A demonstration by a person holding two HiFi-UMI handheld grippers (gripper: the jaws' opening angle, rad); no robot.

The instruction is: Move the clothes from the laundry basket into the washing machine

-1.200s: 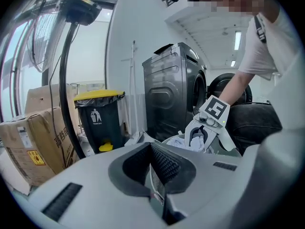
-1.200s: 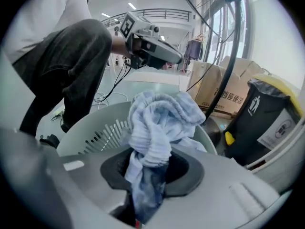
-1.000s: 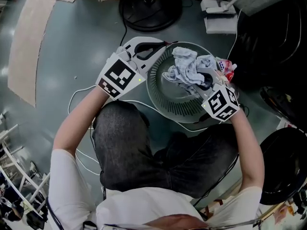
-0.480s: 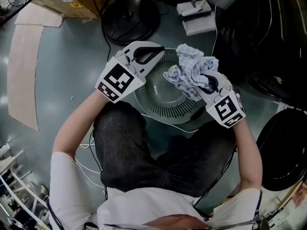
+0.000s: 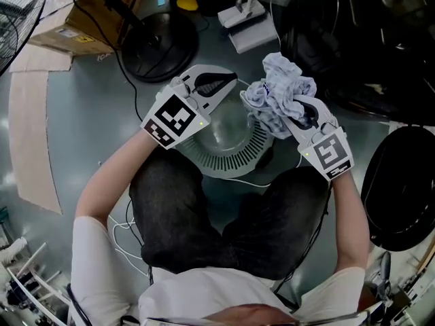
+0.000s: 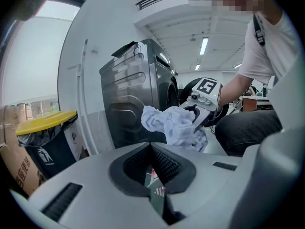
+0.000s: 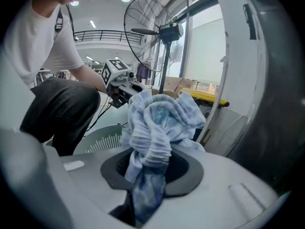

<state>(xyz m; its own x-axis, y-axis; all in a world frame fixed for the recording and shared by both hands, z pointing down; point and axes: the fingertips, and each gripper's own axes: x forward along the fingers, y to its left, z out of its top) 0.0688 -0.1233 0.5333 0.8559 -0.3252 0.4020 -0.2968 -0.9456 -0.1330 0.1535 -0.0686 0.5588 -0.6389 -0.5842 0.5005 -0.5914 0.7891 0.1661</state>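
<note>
My right gripper is shut on a crumpled bundle of pale blue and white clothes, held up above the right rim of the round grey laundry basket. In the right gripper view the bundle bulges out from between the jaws of that gripper. My left gripper hovers over the basket's left rim with its jaws together. A red and white scrap shows in the slit between them; I cannot tell whether it is pinched. The dark washing machine stands beyond the bundle.
A fan's black round base and a cardboard box stand at the back left. A black round door hangs at the right. A yellow-lidded bin sits left of the machine. White cables trail on the floor around the person's knees.
Both grippers have risen from the basket and moved toward the dark machine. The right one has lifted the clothes bundle clear of the basket, whose bottom now shows bare.
</note>
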